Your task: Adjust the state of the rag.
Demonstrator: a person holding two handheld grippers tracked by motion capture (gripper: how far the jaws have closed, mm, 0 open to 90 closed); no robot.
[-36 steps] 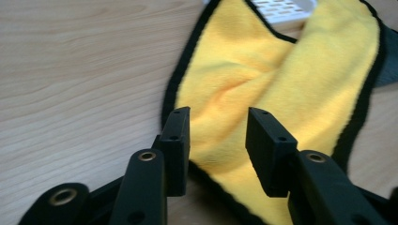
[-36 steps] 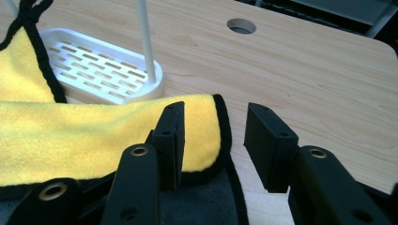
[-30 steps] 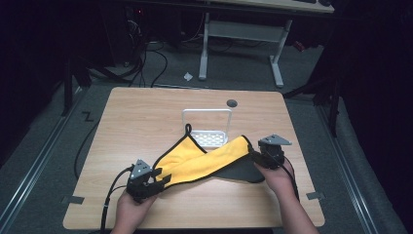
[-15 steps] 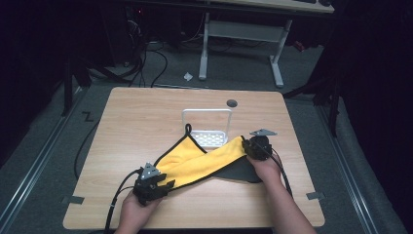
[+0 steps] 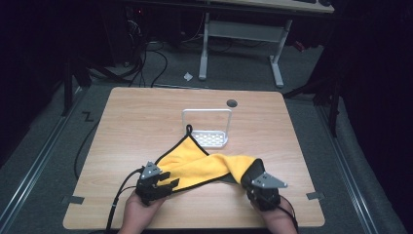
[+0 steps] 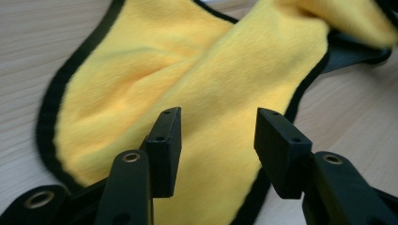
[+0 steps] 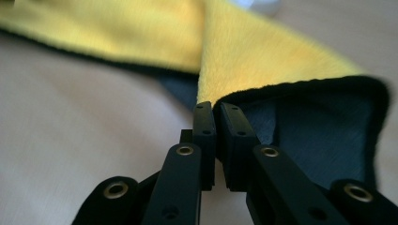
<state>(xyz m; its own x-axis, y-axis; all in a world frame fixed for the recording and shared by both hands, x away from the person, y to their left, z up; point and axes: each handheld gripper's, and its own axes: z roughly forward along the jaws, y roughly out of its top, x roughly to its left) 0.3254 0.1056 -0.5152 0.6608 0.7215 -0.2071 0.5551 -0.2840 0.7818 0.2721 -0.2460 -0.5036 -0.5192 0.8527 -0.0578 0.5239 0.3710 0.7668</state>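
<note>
A yellow cloth [image 5: 204,163] with a black hem and a dark underside lies bunched on the wooden table [image 5: 146,112]. My right gripper [image 5: 252,171] is at its right end. Its jaws have just been closing, and in the right gripper view [image 7: 217,110] they pinch the hem of the cloth [image 7: 263,61], whose corner is turned up to show the dark side. My left gripper [image 5: 168,179] sits at the near-left corner. Seen from the left gripper view [image 6: 216,136], its jaws stand apart just above the cloth [image 6: 211,70] without pressing on it.
A white wire rack [image 5: 207,124] with a perforated base stands just beyond the cloth's far tip. A round cable hole [image 5: 232,103] sits behind it. Cables trail off the table's near-left side. Desk legs and wires lie on the floor beyond.
My right gripper has come toward the near edge and its jaws have closed on the cloth's right end. The cloth is now drawn narrower. The left gripper has stayed put.
</note>
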